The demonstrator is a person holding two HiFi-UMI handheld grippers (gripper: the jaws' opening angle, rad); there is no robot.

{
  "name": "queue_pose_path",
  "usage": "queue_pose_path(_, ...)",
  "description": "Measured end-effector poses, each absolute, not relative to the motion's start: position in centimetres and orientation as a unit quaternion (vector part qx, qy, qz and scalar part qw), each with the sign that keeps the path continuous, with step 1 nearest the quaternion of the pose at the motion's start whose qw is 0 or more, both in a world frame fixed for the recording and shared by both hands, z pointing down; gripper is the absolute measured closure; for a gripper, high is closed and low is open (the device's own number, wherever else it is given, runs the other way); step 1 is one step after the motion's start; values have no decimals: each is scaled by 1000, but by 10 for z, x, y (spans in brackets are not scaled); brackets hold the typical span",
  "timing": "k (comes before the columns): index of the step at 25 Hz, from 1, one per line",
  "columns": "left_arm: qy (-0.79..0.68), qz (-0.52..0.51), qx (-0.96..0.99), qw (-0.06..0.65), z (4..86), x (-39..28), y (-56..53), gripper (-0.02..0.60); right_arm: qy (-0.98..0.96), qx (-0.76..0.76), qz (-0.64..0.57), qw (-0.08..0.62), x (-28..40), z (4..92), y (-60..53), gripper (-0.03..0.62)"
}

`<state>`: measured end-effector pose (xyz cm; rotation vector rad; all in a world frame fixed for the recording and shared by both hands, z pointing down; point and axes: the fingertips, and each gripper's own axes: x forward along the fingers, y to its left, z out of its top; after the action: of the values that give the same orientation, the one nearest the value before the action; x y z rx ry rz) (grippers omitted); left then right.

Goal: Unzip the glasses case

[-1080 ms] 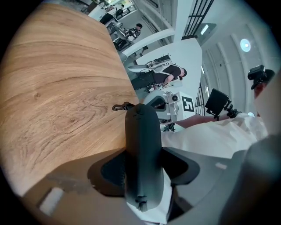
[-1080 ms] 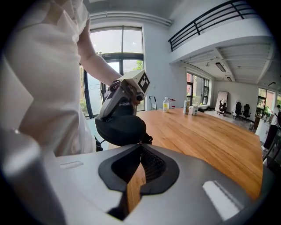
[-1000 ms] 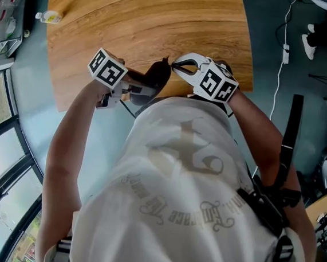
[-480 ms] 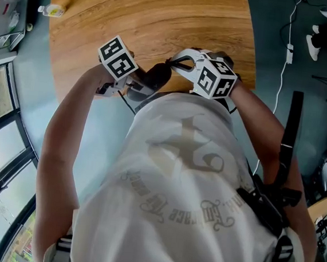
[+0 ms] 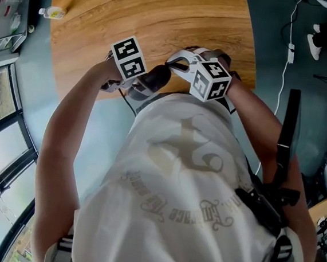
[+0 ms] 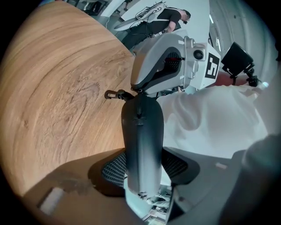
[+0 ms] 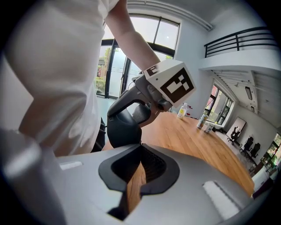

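Note:
A dark oval glasses case [image 5: 157, 75] hangs in the air over the near edge of the wooden table [image 5: 163, 18]. My left gripper [image 5: 140, 84] is shut on it, and in the left gripper view both pads press the sides of the glasses case [image 6: 142, 136], whose zipper faces up. My right gripper [image 5: 171, 64] is shut. Its tips meet on the zipper pull at the case's far end, beside a small metal clasp [image 6: 112, 94]. In the right gripper view the glasses case [image 7: 123, 127] sits just beyond the closed tips of the right gripper [image 7: 139, 147].
A small bottle [image 5: 51, 12] lies at the table's far left, and several bottles [image 7: 204, 122] stand further along it. The person's white shirt fills the space close behind both grippers. Windows run along the left, and cables lie on the floor to the right.
My left gripper has rolled and shifted right, toward the right gripper, carrying the case with it. The right gripper has rolled in place, still at the case's end.

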<state>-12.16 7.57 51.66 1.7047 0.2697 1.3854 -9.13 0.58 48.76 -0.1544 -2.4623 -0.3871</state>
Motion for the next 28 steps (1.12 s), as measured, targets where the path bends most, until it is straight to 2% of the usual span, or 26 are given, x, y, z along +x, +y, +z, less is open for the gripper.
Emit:
queue_pose_path(5, 111, 588, 682, 421, 532, -123, 82, 325, -930, -69, -158, 323, -97, 491, 11, 583)
queue_pose_path(14, 104, 570, 704, 410, 538, -114, 68, 316, -943, -41, -98, 317, -84, 497, 2, 585)
queue_pose_path(20, 97, 574, 728, 363, 554, -110, 49, 318, -940, -8, -43, 338, -72, 519, -8, 582)
queue_pose_path(21, 96, 572, 731, 358, 555, -110, 46, 319, -940, 2, -33, 338, -70, 521, -11, 575)
queue_pose_path(23, 85, 569, 738, 353, 560, -111, 37, 319, -942, 31, -10, 334, -64, 522, -20, 468)
queue_pose_path(24, 72, 566, 741, 354, 563, -112, 31, 319, -942, 49, 3, 331, -60, 522, -26, 450)
queue_pose_path(28, 8, 543, 753, 370, 576, -112, -1, 318, -933, 107, 47, 340, -37, 531, -39, 462)
